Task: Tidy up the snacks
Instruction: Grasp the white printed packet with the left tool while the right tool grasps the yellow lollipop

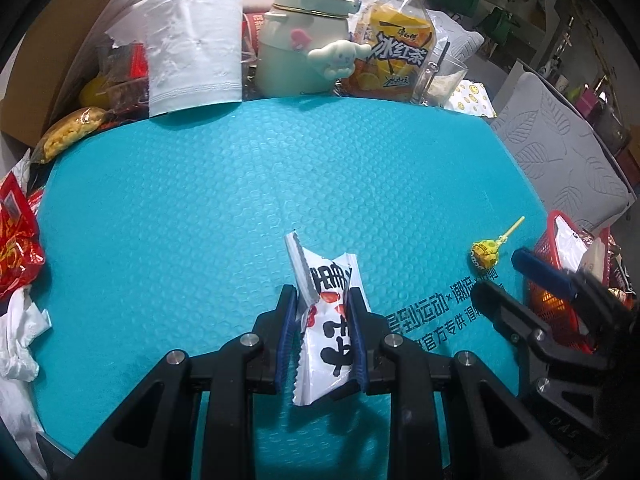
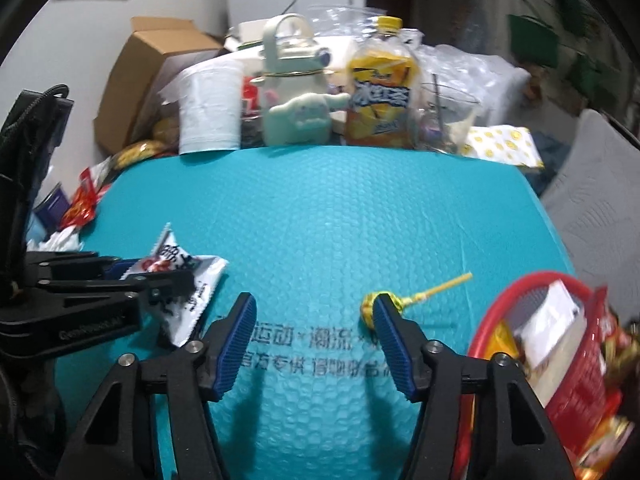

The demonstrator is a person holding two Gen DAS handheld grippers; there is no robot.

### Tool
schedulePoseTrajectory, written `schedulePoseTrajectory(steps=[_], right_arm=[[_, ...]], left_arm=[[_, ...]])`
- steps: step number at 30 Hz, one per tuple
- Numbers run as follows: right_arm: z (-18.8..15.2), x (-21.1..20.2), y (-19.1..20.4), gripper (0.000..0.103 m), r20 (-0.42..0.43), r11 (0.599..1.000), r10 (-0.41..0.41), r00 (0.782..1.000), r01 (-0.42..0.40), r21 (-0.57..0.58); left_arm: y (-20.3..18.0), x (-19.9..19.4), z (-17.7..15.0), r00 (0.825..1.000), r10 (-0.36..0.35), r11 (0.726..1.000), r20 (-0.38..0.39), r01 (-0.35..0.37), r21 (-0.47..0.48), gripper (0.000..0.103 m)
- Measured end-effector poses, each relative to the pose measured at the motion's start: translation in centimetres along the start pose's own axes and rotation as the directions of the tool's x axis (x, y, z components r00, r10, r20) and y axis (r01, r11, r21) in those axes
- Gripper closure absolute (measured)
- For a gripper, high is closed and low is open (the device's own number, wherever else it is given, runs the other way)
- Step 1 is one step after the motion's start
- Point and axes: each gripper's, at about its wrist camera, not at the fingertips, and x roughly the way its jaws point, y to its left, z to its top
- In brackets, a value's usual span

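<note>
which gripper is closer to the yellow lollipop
Right. The right gripper stands open just short of the lollipop; the left gripper is off to the side, shut on a white snack packet.

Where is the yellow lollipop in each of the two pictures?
Left wrist view: the yellow lollipop lies on the teal mat at the right, near the red basket.
Right wrist view: the yellow lollipop is lower centre, its head partly behind the right gripper finger.
Shared landmark: the iced tea bottle at the mat's far edge.

"冰红茶" on yellow bottle [image 1: 394, 46]
</note>
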Motion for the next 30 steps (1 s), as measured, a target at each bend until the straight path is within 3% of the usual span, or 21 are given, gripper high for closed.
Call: schedulePoseTrajectory(steps=[6,10,17,24,26,30], right_arm=[[-1.0,0.8,1.1,0.050,-0.024,0.995,0.064,0.998,-0.063,0.072],[-1.9,1.5,0.4,0.050,-0.020,0.983,-0.045,0.999,0.048,0.175],[-1.0,1.9,-1.2,0.050,-0.005,0.932,-0.155,0.988,0.148,0.331],[-0.4,3.7,-2.9,0.050,-0.070,0.901,-0.171,0.983,0.185,0.393],[-0.3,3.7,-3.2,0.054,-0.063,0.898,-0.173,0.983,0.184,0.399],[-0.2,3.7,-3.5,0.079,-0.058,0.902,-0.156,0.986,0.166,0.400]], left_arm=[[0.7,-0.5,0.0,1.000,0.008,1.000,0.015,-0.008,-0.011,0.079],[1.1,-0.8,0.0,0.999,0.020,1.000,0.033,-0.019,-0.013,0.079],[0.6,-0.8,0.6,0.999,0.013,1.000,0.049,-0.014,0.022,0.079],[-0.1,0.0,1.0,0.999,-0.004,0.999,0.036,0.002,0.042,0.079],[-0.2,0.1,0.8,0.999,-0.009,0.999,0.033,0.007,0.045,0.079],[-0.5,0.1,0.7,1.000,-0.013,0.999,0.026,0.011,0.048,0.079]])
